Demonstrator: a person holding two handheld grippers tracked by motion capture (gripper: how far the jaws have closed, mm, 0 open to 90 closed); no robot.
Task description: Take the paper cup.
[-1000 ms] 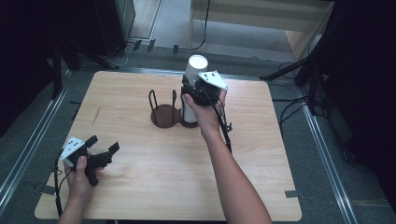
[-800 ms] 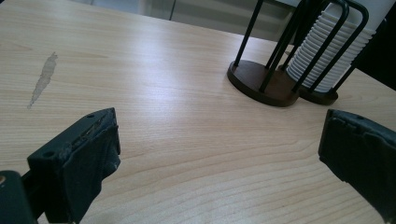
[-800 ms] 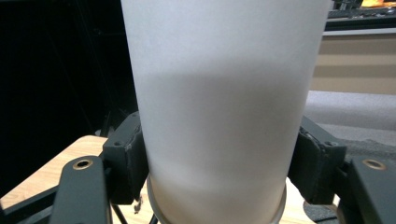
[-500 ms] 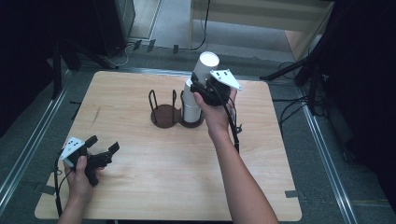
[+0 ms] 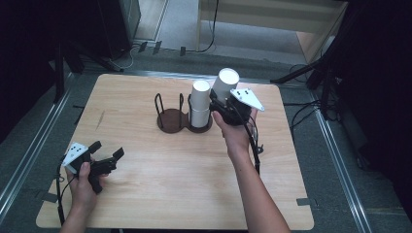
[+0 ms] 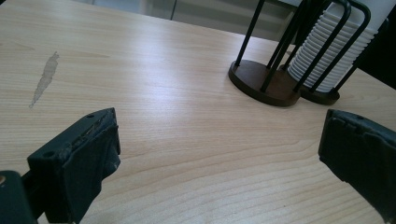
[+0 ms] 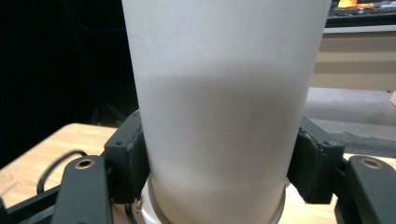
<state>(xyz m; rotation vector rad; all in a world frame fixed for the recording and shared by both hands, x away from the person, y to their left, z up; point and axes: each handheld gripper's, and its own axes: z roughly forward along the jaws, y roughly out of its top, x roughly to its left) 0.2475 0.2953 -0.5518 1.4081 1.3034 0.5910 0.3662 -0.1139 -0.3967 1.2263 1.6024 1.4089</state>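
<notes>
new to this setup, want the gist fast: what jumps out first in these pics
The white cup catches the eye first: the right hand-held gripper clamps it, tilted, just right of the stack of white cups standing in the dark wire holder at the table's middle. At the near left corner of the wooden table, the left hand-held gripper waits open, holding nothing.

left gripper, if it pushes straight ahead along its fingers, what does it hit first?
Probably the wire holder with the cup stack. The left gripper is open over bare table and points toward it; depth is unclear.
</notes>
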